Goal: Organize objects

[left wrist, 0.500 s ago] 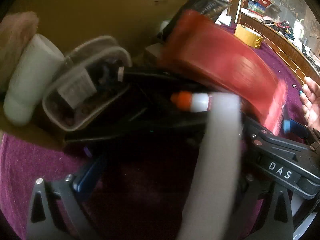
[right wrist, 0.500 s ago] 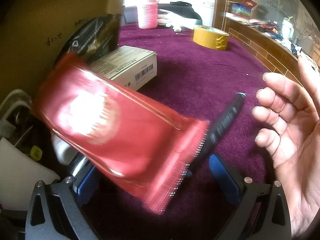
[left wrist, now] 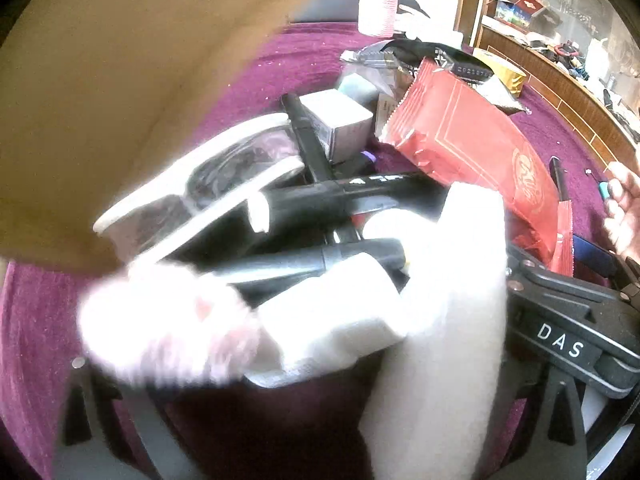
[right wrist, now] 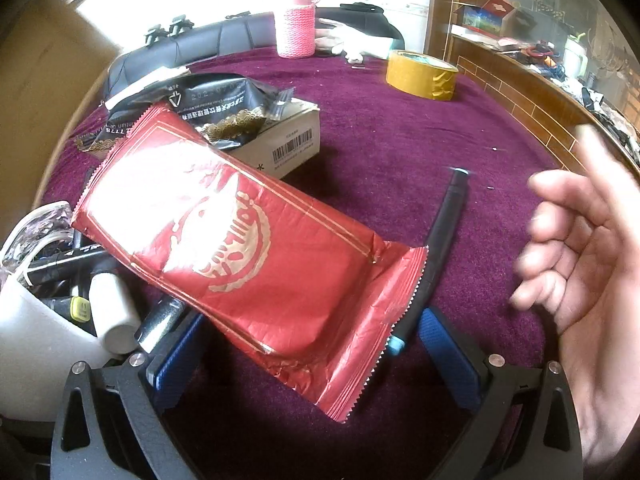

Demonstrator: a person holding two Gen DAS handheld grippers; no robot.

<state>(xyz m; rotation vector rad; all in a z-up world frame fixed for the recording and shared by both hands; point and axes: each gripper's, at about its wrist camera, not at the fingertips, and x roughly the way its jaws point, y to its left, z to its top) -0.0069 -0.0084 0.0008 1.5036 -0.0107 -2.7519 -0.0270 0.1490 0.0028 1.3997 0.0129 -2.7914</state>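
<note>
A red foil packet (right wrist: 240, 248) lies slanted on the purple cloth, its lower end between the blue pads of my right gripper (right wrist: 312, 356), which is open and not pressing on it. A black pen (right wrist: 444, 240) with a blue tip lies just right of the packet. In the left wrist view the red packet (left wrist: 480, 152) rests on a heap of black markers (left wrist: 360, 192), a clear plastic tub (left wrist: 208, 192) and white foam pieces (left wrist: 440, 320). My left gripper (left wrist: 316, 372) stands wide open under the foam, which hides its pads. The right gripper's body (left wrist: 560, 344) is at the right.
A person's bare hand (right wrist: 580, 280) hovers at the right. A cardboard flap (left wrist: 120, 100) fills the upper left. On the cloth stand a white barcode box (right wrist: 288, 148) under a black packet (right wrist: 208, 108), a yellow tape roll (right wrist: 420, 74) and a pink-sleeved bottle (right wrist: 296, 28). A blurred pink fuzzy thing (left wrist: 172, 332) is near the left finger.
The red packet was blurred in motion and now lies still. The left view has swung, bringing the cardboard flap and foam close. The bare hand has shifted slightly.
</note>
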